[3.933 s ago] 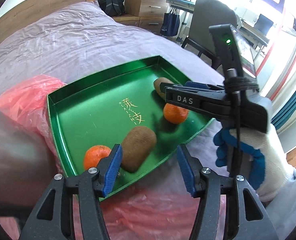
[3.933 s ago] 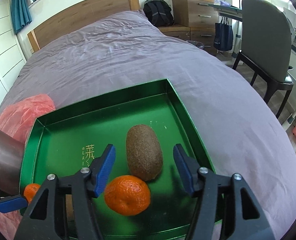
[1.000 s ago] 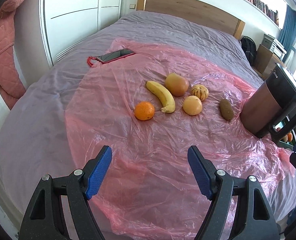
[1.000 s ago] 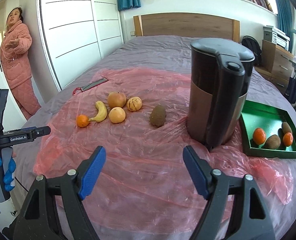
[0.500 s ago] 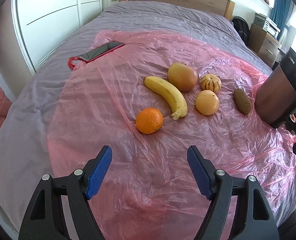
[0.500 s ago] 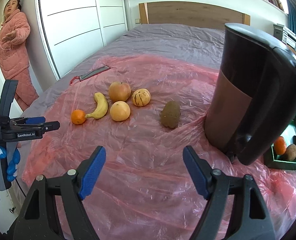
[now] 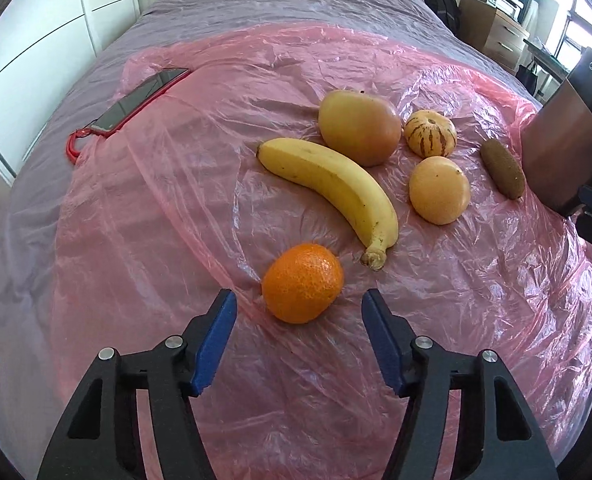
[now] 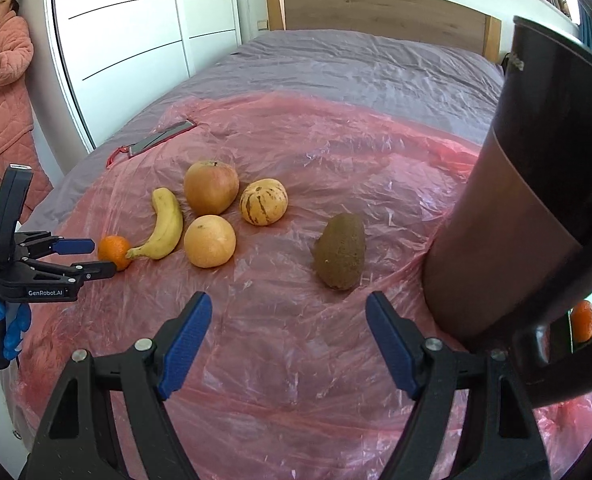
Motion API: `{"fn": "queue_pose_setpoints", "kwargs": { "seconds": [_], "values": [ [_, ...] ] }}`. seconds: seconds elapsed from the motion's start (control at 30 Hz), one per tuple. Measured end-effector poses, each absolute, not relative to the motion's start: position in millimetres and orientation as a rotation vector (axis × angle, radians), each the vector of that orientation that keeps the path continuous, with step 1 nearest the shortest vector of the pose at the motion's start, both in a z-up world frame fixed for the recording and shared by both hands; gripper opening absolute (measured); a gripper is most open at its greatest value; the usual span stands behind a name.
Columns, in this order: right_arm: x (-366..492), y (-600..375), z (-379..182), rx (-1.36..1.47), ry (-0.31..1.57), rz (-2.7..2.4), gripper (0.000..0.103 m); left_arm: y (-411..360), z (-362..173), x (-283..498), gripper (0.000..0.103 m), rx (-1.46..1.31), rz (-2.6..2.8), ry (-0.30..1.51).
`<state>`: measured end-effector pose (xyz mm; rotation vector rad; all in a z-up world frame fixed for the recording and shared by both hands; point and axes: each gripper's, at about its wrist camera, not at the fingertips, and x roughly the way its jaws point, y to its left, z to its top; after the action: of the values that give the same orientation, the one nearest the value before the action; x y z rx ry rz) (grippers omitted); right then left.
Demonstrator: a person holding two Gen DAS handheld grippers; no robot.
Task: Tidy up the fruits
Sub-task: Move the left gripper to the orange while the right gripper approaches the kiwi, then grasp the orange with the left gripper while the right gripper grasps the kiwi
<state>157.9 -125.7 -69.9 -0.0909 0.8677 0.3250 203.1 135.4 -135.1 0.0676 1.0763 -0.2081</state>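
Fruit lies on a pink plastic sheet (image 7: 156, 220) spread over the bed. A tangerine (image 7: 303, 282) sits just ahead of my left gripper (image 7: 297, 300), whose jaws are closing. The tips reach its near side and the pads do not touch it. The right wrist view shows that gripper (image 8: 96, 258) flanking the tangerine (image 8: 114, 252). Behind it lie a banana (image 7: 335, 184), an apple (image 7: 359, 128), a striped melon (image 7: 429, 134) and a pale round fruit (image 7: 439, 190). My right gripper (image 8: 288, 300) stands open and holds nothing, with a brown kiwi (image 8: 339, 252) a little beyond its tips.
A tall dark kettle (image 8: 527, 200) stands close on the right of the kiwi. Behind its handle some fruit (image 8: 583, 320) shows at the frame edge. A phone in a red case (image 7: 140, 98) lies at the sheet's far left. A person in pink (image 8: 4, 92) stands by the white wardrobe.
Both grippers have sunk and come closer to the fruit on the pink sheet. The left jaws have narrowed around the tangerine's position. The right jaws keep their width.
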Motion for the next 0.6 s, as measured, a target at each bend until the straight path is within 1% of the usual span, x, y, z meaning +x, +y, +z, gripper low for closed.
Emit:
{"fn": "queue_pose_setpoints", "kwargs": {
  "seconds": [0.17,0.4,0.6],
  "values": [
    [181,-123,-81,-0.085,0.886,0.274,0.103,131,-145,213,0.056,0.127,-0.279,1.102],
    [218,-119,-96,-0.089,0.917,0.208,0.103,129,-150,228,0.056,0.142,-0.331,1.106],
    [236,-127,-112,-0.059,0.958,0.169,0.103,125,-153,230,0.051,0.163,-0.376,1.111]
  ]
}}
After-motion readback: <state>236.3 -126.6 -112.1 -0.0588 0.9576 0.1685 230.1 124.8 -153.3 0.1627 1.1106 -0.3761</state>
